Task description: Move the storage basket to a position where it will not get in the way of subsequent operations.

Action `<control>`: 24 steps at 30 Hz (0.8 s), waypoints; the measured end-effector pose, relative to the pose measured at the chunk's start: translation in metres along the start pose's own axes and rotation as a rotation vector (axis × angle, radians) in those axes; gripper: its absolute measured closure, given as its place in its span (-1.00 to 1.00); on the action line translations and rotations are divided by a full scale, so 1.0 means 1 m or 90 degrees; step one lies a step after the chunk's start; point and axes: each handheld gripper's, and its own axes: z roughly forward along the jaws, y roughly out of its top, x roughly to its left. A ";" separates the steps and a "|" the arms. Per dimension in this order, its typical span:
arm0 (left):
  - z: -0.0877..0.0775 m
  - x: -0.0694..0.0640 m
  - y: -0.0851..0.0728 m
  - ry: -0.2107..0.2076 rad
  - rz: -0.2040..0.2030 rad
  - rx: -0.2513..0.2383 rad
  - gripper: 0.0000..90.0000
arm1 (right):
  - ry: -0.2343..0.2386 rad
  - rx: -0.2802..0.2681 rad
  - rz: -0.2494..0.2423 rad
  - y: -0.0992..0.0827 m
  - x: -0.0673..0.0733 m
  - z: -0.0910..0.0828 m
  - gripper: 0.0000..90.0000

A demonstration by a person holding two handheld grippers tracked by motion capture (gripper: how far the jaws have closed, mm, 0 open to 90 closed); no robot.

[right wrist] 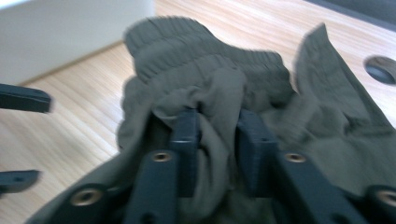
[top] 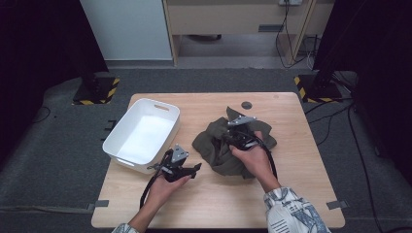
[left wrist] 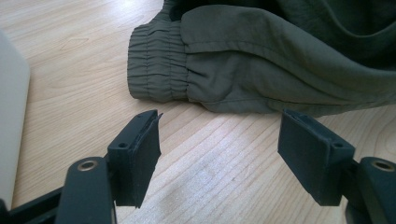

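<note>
- right gripper point(right wrist: 217, 140) pinches a fold of the olive garment point(top: 218, 145) on the table point(top: 291, 194).
- left gripper point(left wrist: 219, 154), jaws spread, faces the elastic cuff point(left wrist: 156, 67), beside the white bin point(top: 141, 136).

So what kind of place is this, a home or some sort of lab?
Most likely a lab or recording workspace, not a home: a plain wooden table on grey carpet, black stands on hazard-striped bases at the far corners, and loose cables across the floor.

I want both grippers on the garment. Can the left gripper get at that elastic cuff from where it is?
Probably yes: the left gripper is open, facing the elastic cuff, with bare table between them.
</note>
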 end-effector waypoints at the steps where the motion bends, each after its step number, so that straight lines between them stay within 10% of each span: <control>1: 0.000 0.000 0.000 -0.001 0.001 0.000 -0.36 | -0.005 0.006 -0.001 -0.001 -0.003 0.001 0.52; 13: 0.000 -0.001 -0.001 -0.001 0.007 0.004 -0.32 | 0.013 -0.012 0.039 -0.009 -0.022 -0.005 0.91; 24: -0.001 0.000 0.000 0.002 0.007 0.001 -0.29 | 0.003 -0.047 0.015 0.014 -0.021 -0.029 0.96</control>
